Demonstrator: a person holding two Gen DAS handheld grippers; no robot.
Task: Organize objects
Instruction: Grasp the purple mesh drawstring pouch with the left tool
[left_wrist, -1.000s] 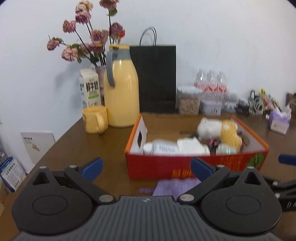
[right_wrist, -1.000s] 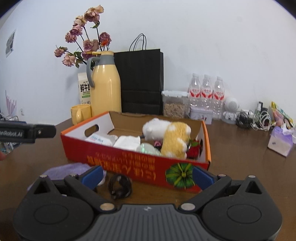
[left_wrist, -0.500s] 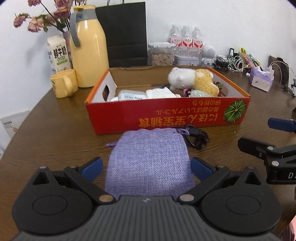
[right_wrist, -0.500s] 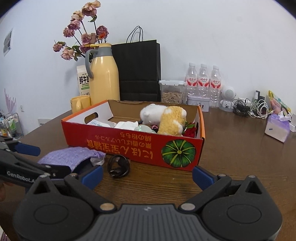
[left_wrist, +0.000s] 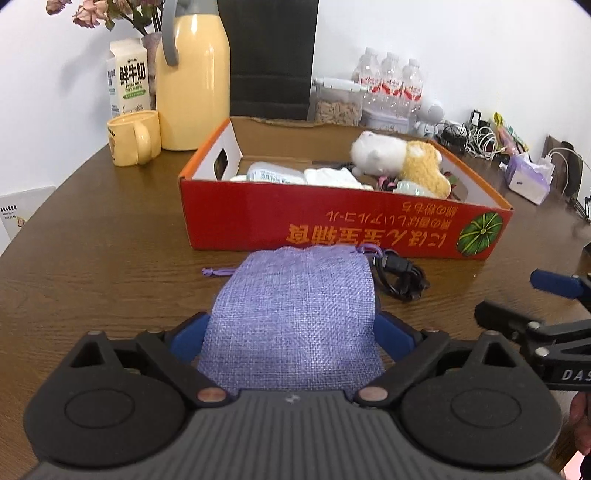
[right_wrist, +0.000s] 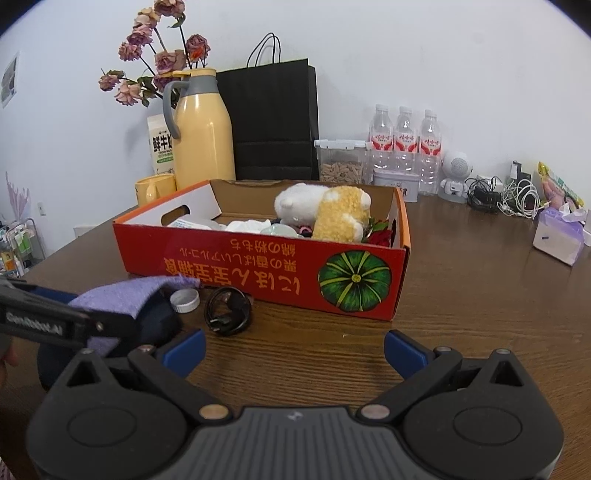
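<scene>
Several things are already gathered inside the open red cardboard box (left_wrist: 332, 225): a white and yellow plush toy (left_wrist: 399, 162), a white packet and some folded white items. Left outside it, on the brown wooden worktop (left_wrist: 92, 240), are a flat purple woven drawstring pouch (left_wrist: 295, 314), a coiled black cable (right_wrist: 227, 310) and a small white cap (right_wrist: 184, 300), so the task is judged to be partly done, with at least these three pieces still to be put away.

The purple pouch is seen lying flat just in front of the box's near wall, between the blue pads of the left tool (left_wrist: 291, 334). The jaws of that tool are closing from a wide spread around the pouch's lower part; the pads are close beside its edges, but firm pressure cannot yet be made out. The pouch's long axis is judged to run from the tool towards the box, its gathered mouth and drawstring pointing at the box and its closed bottom towards the camera.

The right tool (right_wrist: 293, 349) is held spread wide over bare wood to the right of the cable, with nothing between its pads.
</scene>
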